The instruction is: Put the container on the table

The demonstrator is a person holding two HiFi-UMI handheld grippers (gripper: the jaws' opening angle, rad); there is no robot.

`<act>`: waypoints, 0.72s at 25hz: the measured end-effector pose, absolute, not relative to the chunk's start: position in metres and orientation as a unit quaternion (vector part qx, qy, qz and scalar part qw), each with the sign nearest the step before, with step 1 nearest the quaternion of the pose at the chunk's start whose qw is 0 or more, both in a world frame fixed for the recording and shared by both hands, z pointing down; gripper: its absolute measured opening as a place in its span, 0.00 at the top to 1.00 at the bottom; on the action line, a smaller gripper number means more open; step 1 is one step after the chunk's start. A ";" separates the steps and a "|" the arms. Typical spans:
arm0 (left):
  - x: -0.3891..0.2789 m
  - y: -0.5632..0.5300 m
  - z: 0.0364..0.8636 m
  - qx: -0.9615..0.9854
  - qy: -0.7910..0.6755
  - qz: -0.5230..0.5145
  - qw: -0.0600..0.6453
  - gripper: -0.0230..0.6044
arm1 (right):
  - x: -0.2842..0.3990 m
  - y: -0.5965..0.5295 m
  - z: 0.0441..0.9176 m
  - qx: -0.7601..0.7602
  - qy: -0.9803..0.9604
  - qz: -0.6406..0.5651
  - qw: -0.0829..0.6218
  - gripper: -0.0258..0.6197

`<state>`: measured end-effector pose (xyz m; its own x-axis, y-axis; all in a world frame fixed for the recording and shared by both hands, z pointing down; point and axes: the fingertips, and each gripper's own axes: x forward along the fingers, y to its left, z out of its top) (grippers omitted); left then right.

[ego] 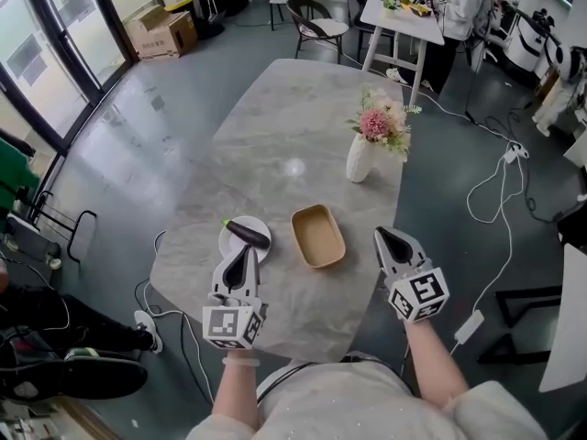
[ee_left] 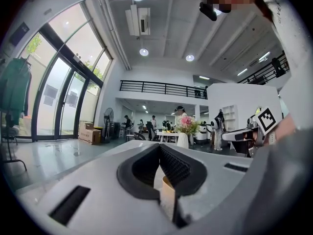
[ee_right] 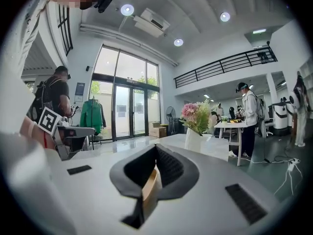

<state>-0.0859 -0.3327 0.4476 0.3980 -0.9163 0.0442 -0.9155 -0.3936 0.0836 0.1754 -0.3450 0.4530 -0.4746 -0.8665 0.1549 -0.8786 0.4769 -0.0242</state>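
The container (ego: 318,236), a shallow tan rectangular tray, rests empty on the grey marble table (ego: 275,126), near its front edge. My left gripper (ego: 242,251) hovers to the tray's left, over a white plate, with its jaws together and nothing held. To the right of the tray my right gripper (ego: 383,236) is also shut and empty. In the left gripper view the left gripper (ee_left: 159,148) points level across the table. In the right gripper view a tan sliver of the container (ee_right: 149,187) shows low between the pads of the right gripper (ee_right: 156,148).
A white plate (ego: 227,243) holds a dark eggplant (ego: 249,235). A white vase (ego: 359,159) of pink flowers (ego: 381,122) stands behind the tray. Chairs (ego: 316,21), a white table (ego: 404,12), people, a cardboard box (ego: 160,33) and floor cables (ego: 500,191) surround the table.
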 end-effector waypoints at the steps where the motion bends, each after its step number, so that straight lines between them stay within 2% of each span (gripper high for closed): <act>1: -0.086 -0.329 0.446 0.832 -0.553 -0.004 0.046 0.96 | 0.176 -0.344 0.453 0.506 -0.859 0.049 0.060 0.95; 18: -0.075 -0.270 0.435 0.800 -0.599 -0.005 0.040 0.96 | 0.191 -0.310 0.443 0.470 -0.881 0.047 0.036 0.95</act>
<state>-0.0752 -0.2704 0.4355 0.2824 -0.9585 0.0395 -0.9577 -0.2793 0.0695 0.1912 -0.3100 0.4434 -0.5554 -0.8247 0.1073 -0.8314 0.5535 -0.0495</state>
